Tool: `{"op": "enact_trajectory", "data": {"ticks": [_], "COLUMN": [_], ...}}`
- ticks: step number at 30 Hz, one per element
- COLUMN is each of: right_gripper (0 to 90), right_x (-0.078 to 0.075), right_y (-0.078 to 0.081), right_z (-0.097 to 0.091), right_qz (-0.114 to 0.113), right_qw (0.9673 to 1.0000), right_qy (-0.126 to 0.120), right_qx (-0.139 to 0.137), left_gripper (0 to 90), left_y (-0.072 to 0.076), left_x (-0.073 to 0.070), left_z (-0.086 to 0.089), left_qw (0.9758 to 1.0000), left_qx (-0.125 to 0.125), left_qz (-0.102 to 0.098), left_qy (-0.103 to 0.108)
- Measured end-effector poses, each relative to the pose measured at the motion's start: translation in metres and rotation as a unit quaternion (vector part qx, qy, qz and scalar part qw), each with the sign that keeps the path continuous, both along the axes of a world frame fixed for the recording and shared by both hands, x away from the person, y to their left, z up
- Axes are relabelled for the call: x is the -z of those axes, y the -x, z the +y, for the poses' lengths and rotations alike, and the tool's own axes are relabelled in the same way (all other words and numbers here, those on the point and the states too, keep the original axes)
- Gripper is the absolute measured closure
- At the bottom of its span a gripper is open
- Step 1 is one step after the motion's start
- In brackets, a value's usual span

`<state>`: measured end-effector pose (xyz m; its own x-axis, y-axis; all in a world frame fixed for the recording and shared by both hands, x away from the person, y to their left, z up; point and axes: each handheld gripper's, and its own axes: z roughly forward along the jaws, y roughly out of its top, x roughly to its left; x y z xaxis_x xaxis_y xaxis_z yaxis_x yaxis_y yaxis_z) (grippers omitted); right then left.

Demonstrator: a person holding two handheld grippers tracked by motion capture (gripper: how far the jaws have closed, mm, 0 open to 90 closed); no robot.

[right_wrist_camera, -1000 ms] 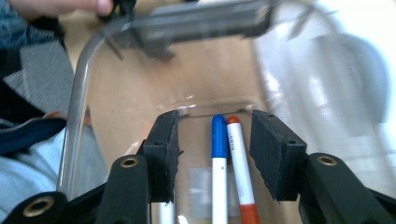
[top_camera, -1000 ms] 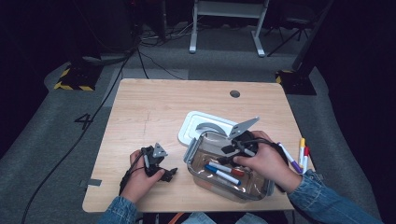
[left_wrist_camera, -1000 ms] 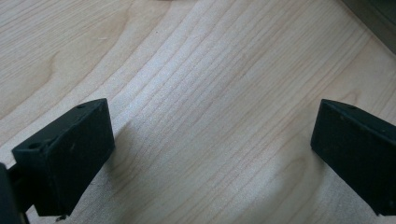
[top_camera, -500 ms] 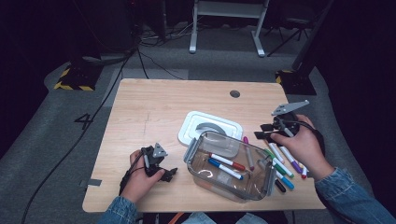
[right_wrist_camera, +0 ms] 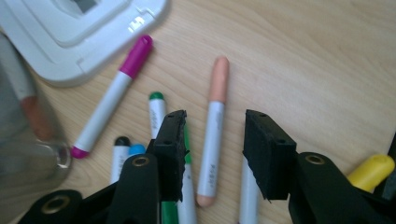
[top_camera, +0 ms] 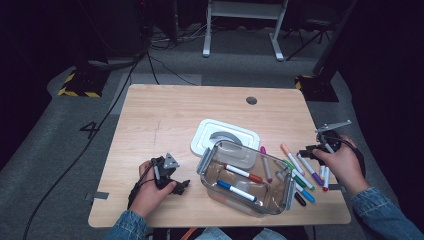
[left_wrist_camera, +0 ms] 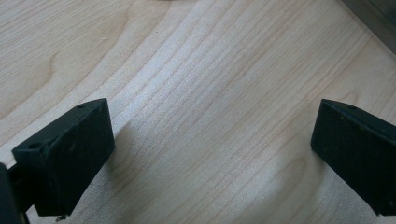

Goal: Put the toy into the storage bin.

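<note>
The right tool (right_wrist_camera: pixel 212 144), half closed and closing on nothing, hangs over the peach marker (right_wrist_camera: pixel 214 135) beside the clear box (top_camera: pixel 247 182) to grab it. The left tool (left_wrist_camera: pixel 210 154) rests wide apart.

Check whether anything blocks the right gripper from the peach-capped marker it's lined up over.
Nothing visible does. In the right gripper view the peach-capped marker lies on bare table in the gap of the right gripper, whose jaws have just been closing without touching it. The green marker lies close beside the left-hand jaw.

Wooden table (top_camera: pixel 165 115): lid (top_camera: pixel 225 137), container (top_camera: pixel 247 182), markers (top_camera: pixel 300 170).
</note>
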<state>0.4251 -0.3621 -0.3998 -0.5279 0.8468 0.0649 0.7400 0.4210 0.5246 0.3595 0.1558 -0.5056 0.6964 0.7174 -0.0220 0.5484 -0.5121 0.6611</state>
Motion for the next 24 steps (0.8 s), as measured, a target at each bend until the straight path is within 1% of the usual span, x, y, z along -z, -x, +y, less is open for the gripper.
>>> {"op": "enact_trajectory", "data": {"ticks": [3,7,9,11,13,15,17,18,21,23,24], "right_gripper": [60.1,61.1,61.5,61.8,63.8,65.3,67.5,68.7,75.1,76.5,76.7], "right_x": [0.012,0.024,0.032,0.039,0.045,0.050,0.055,0.056,0.061,0.064,0.064], "right_y": [-0.001,-0.002,-0.002,-0.003,-0.003,-0.004,-0.004,-0.004,-0.004,-0.004,-0.004], "right_z": [-0.009,-0.015,-0.018,-0.020,-0.023,-0.024,-0.025,-0.025,-0.023,-0.023,-0.023], "right_qz": [0.013,0.026,0.036,0.049,0.057,0.069,0.075,0.075,0.092,0.095,0.091], "right_qw": [0.9998,0.9993,0.9988,0.9980,0.9974,0.9965,0.9958,0.9957,0.9937,0.9931,0.9935], "right_qy": [0.005,0.017,0.020,0.028,0.031,0.031,0.032,0.034,0.038,0.040,0.037], "right_qx": [0.011,0.020,0.026,0.028,0.032,0.036,0.043,0.041,0.053,0.055,0.058], "left_gripper": [0.0,0.0,0.0,0.0,0.0,0.0,0.0,0.0,0.0,0.0,0.0], "left_y": [0.000,0.000,0.000,0.000,0.000,0.000,0.000,0.000,0.000,0.000,0.000], "left_x": [0.000,0.000,0.000,0.000,0.000,0.000,0.000,0.000,0.000,0.000,0.000], "left_z": [0.000,0.000,0.000,0.000,0.000,0.000,0.000,0.000,0.000,0.000,0.000], "left_qw": [1.0000,1.0000,1.0000,1.0000,1.0000,1.0000,1.0000,1.0000,1.0000,1.0000,1.0000], "left_qx": [0.000,0.000,0.000,0.000,0.000,0.000,0.000,0.000,0.000,0.000,0.000], "left_qz": [0.000,0.000,0.000,0.000,0.000,0.000,0.000,0.000,0.000,0.000,0.000], "left_qy": [0.000,0.000,0.000,0.000,0.000,0.000,0.000,0.000,0.000,0.000,0.000]}}
